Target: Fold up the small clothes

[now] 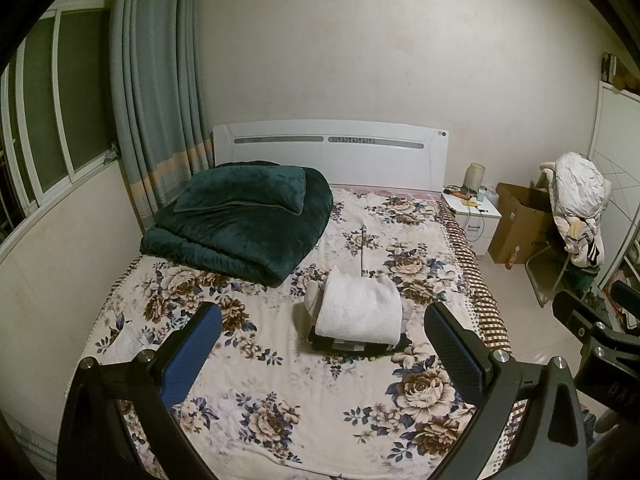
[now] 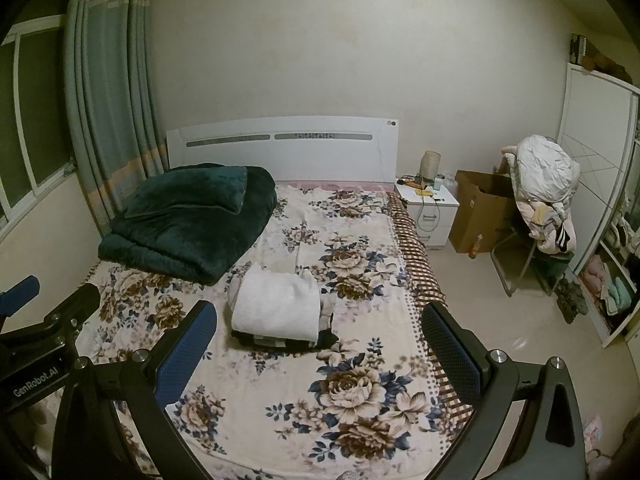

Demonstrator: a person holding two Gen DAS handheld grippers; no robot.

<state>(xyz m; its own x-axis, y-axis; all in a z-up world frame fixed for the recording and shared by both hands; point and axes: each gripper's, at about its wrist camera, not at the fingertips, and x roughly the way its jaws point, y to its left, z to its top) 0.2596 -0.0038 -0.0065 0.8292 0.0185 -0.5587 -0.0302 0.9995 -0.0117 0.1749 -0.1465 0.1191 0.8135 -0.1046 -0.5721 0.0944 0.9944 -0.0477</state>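
A folded white fleecy garment (image 1: 358,310) lies on top of a small stack of folded dark clothes (image 1: 352,346) in the middle of the floral bed sheet (image 1: 280,380). The stack also shows in the right wrist view (image 2: 276,308). My left gripper (image 1: 320,328) is open and empty, held above the near part of the bed, short of the stack. My right gripper (image 2: 316,328) is open and empty, beside the left one and a little to the right of the stack. The right gripper's body shows at the right edge of the left wrist view (image 1: 592,328).
A folded dark green blanket (image 1: 240,216) with a pillow lies at the bed's far left. The white headboard (image 1: 328,152) is behind. A nightstand (image 1: 472,212), a cardboard box (image 1: 520,220) and a chair piled with clothes (image 1: 576,208) stand right of the bed.
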